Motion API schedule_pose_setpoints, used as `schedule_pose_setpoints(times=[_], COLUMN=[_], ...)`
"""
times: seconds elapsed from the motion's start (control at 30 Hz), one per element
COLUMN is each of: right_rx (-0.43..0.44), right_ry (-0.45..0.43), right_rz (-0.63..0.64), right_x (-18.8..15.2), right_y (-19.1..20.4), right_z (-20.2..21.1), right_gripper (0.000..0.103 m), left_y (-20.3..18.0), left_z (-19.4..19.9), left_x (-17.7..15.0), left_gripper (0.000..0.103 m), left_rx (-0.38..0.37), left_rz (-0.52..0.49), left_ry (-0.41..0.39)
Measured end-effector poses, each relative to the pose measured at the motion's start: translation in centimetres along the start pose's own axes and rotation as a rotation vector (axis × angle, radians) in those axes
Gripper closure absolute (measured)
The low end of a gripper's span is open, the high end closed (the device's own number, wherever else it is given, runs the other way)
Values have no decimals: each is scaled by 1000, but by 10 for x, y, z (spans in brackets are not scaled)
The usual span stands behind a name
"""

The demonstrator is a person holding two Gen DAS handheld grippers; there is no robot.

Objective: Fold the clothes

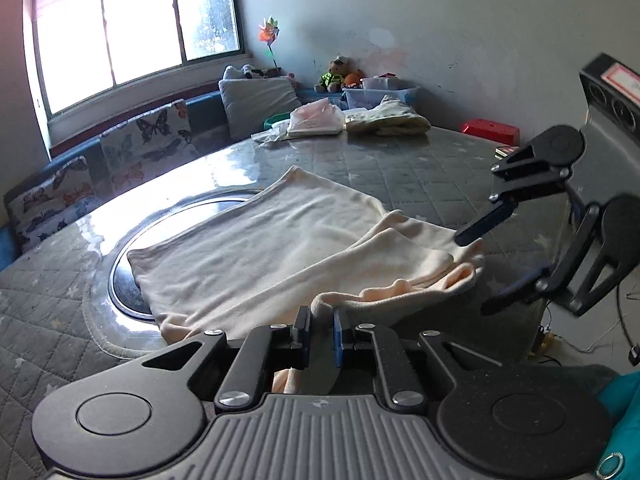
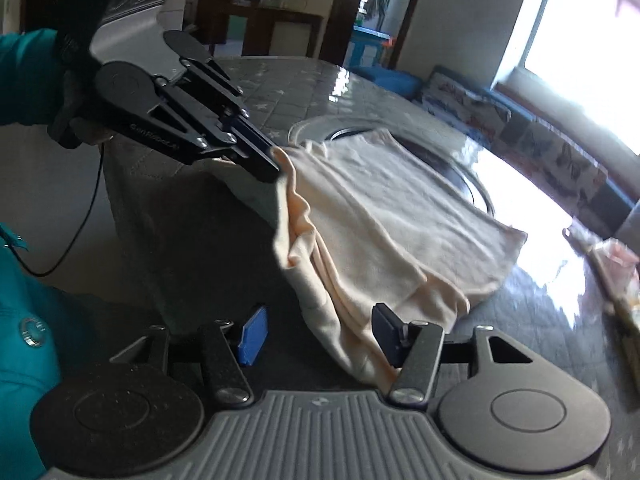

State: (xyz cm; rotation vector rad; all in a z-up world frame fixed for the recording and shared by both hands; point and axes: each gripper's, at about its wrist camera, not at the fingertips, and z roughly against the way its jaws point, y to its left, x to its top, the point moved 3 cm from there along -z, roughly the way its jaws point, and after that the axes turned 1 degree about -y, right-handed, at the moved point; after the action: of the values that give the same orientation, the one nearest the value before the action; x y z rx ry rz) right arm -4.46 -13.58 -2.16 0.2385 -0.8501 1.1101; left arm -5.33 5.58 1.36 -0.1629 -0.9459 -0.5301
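Observation:
A cream garment [image 1: 260, 248] lies flat on the grey quilted table [image 1: 420, 168], partly over a round dark inset [image 1: 124, 280]. Its near edge is bunched and lifted. My left gripper [image 1: 320, 330] is shut on that bunched edge, and cloth shows between its pads. In the right wrist view the left gripper [image 2: 272, 168] pinches a corner of the garment [image 2: 380, 208] at the table's edge. My right gripper [image 2: 320, 336] stands open. A hanging fold lies against its right finger [image 2: 386, 332], and the blue pad [image 2: 252, 338] is bare. In the left wrist view the right gripper [image 1: 476, 270] sits at the garment's right corner.
Folded clothes [image 1: 316, 120] and another pile [image 1: 388, 120] lie at the table's far side, near a plastic bin [image 1: 380, 94] and a red box [image 1: 490, 130]. A butterfly-patterned bench [image 1: 148, 144] runs under the window. A teal sleeve [image 2: 24, 76] is at left.

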Motion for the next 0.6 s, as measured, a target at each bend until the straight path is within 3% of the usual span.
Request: schedule_pose_setpoints(times=[0.13,0.2,0.23,0.33,0.47,0.6], right_rx=[-19,-9,3,60,101,120], right_ry=[-24,-19,-11,-4,-7,-5], right_rz=[21,5,-8,-83,-186,-262], right_x=[2,3,3,7,12,16], right_y=[-2,-6,-8,-16,-30,-41], right_z=[-19,-27,-31,-33,-32,-32], right_gripper=[48,59,70,85,90,90], left_y=[4,3,3,0,-4,-4], left_z=[0,0,1,5,13,23], left_x=[0,-1,-3,-8,-17,-27], left_gripper=[91,90,90,86,80,66], left_rx=[-14,-17,-18,-17,11,41], left_rz=[17,19,18,8,-18,-29], left_ry=[1,0,1,5,6,2])
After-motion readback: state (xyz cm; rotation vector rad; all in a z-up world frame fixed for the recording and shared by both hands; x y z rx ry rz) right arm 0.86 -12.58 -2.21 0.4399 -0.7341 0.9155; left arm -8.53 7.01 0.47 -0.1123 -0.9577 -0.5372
